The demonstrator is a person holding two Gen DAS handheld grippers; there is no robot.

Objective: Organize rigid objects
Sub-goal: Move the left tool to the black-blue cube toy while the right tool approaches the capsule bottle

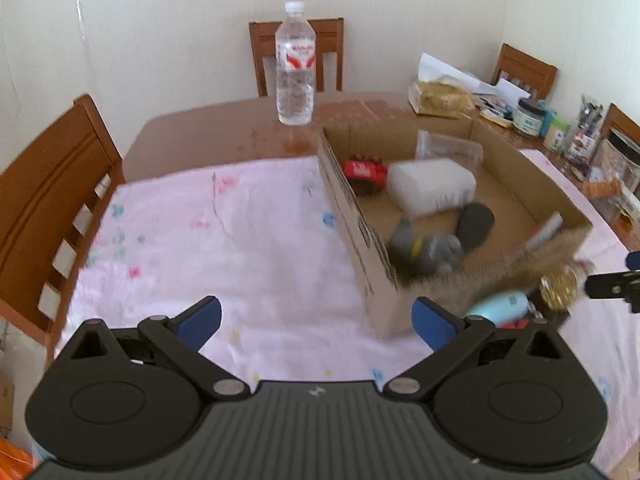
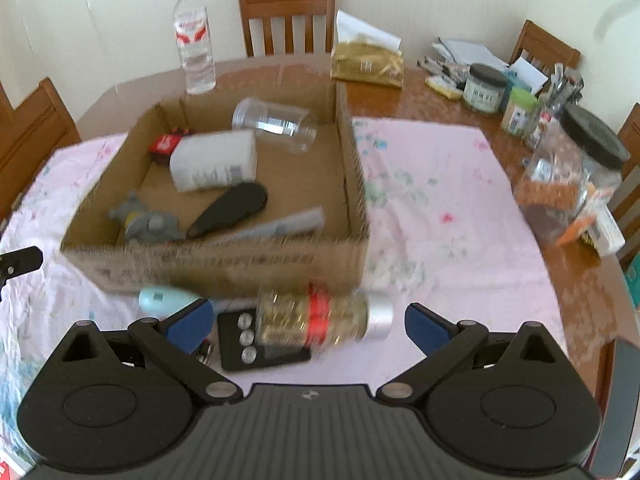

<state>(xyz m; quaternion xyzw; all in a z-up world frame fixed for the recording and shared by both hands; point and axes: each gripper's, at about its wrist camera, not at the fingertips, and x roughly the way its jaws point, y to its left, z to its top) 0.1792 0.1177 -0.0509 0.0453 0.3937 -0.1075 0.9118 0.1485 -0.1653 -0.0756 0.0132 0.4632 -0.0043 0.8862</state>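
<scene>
An open cardboard box (image 2: 352, 168) (image 1: 344, 204) sits on the pink cloth. It holds a red toy car (image 2: 164, 145), a white packet (image 2: 214, 160), a grey figure (image 2: 146, 222), a black case (image 2: 232, 208), a clear cup (image 2: 276, 124) and a grey tube (image 2: 280, 224). In front of the box lie a gold jar with a silver lid (image 2: 324, 318), a light blue bottle (image 2: 168, 298) and a black remote (image 2: 256, 340). My right gripper (image 2: 306, 324) is open with the jar lying between its fingers. My left gripper (image 1: 318, 320) is open and empty over the cloth, left of the box.
A water bottle (image 1: 295, 66) stands on the wooden table behind the box. Jars, a gold packet (image 2: 366, 60), papers and a large plastic jar (image 2: 572, 168) crowd the right side. Wooden chairs (image 1: 48, 208) surround the table.
</scene>
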